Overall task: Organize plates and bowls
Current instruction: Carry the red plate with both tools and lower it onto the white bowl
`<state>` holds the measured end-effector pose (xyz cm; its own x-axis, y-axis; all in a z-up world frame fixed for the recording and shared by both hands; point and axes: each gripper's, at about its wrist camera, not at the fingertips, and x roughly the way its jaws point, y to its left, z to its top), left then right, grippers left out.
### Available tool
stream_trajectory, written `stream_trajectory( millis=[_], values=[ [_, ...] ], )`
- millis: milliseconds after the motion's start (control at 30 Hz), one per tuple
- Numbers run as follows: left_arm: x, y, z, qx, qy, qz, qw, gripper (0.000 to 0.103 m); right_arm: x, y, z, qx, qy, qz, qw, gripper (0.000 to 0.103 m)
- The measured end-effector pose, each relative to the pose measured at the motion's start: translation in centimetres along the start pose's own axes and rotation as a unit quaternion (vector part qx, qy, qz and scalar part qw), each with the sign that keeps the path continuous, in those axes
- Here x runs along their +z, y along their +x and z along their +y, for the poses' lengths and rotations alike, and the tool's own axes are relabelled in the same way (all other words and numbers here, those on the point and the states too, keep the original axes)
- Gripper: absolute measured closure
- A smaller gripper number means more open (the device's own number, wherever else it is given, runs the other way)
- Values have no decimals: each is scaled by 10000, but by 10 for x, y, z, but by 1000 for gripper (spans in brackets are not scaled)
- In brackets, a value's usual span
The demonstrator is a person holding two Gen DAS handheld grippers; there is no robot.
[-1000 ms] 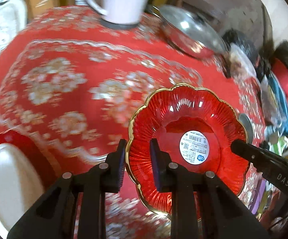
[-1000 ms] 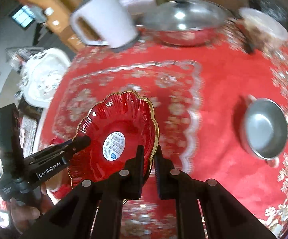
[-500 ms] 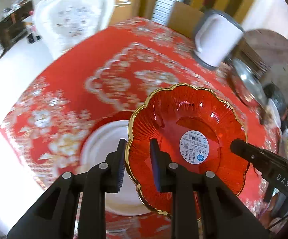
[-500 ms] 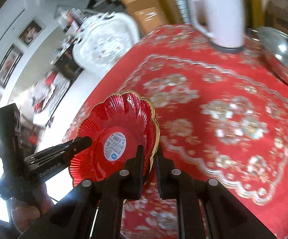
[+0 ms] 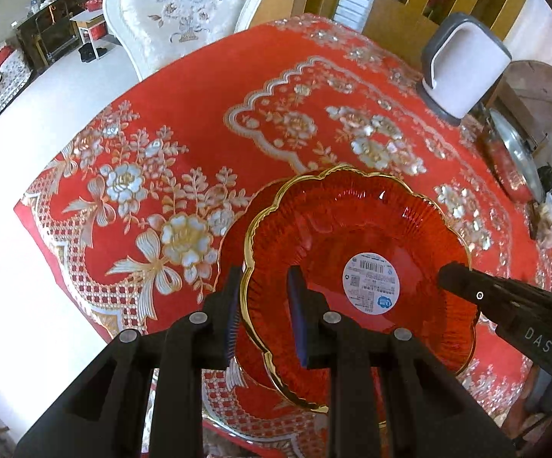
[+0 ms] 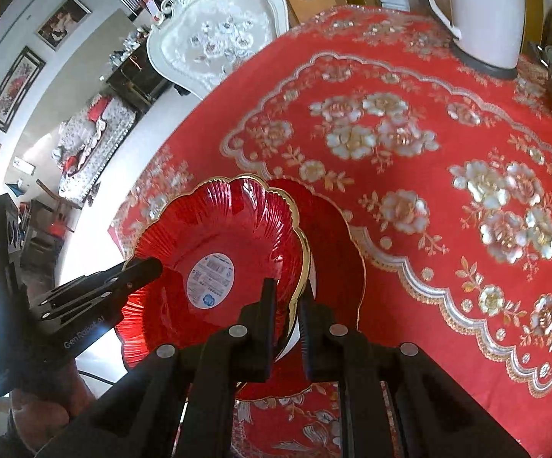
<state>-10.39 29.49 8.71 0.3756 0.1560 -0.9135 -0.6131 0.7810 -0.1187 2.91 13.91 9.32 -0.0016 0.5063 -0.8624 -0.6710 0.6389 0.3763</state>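
Now | left claw (image 5: 264,316) + right claw (image 6: 287,328) clamped on opposite rims of red bowl (image 5: 356,244) | hollow up, tilted, over red plate (image 6: 337,252)

Left gripper (image 5: 263,305), fingers straddling the near-left rim of the red dish (image 5: 352,236), clamped on it, right gripper (image 6: 288,315), fingers pinching the opposite rim, a hand (image 6: 43,404) gripping the left gripper's handle.
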Motion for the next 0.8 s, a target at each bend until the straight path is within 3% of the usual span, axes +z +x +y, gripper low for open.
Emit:
stream_trajectory(
  millis=[300, 533, 800],
  values=[
    [-4, 0, -1, -50, 3, -160, 9999, 82, -1, -1, -2, 32, -40, 27, 10000, 87],
    [2, -7, -2, -77, -11, -256, 9996, 82, 2, -8, -2, 110, -45, 7, 9999, 75],
    [0, -1, -2, -95, -13, -119, 9999, 82, 1, -8, -2, 101, -84, 35, 9999, 75]
  ],
)
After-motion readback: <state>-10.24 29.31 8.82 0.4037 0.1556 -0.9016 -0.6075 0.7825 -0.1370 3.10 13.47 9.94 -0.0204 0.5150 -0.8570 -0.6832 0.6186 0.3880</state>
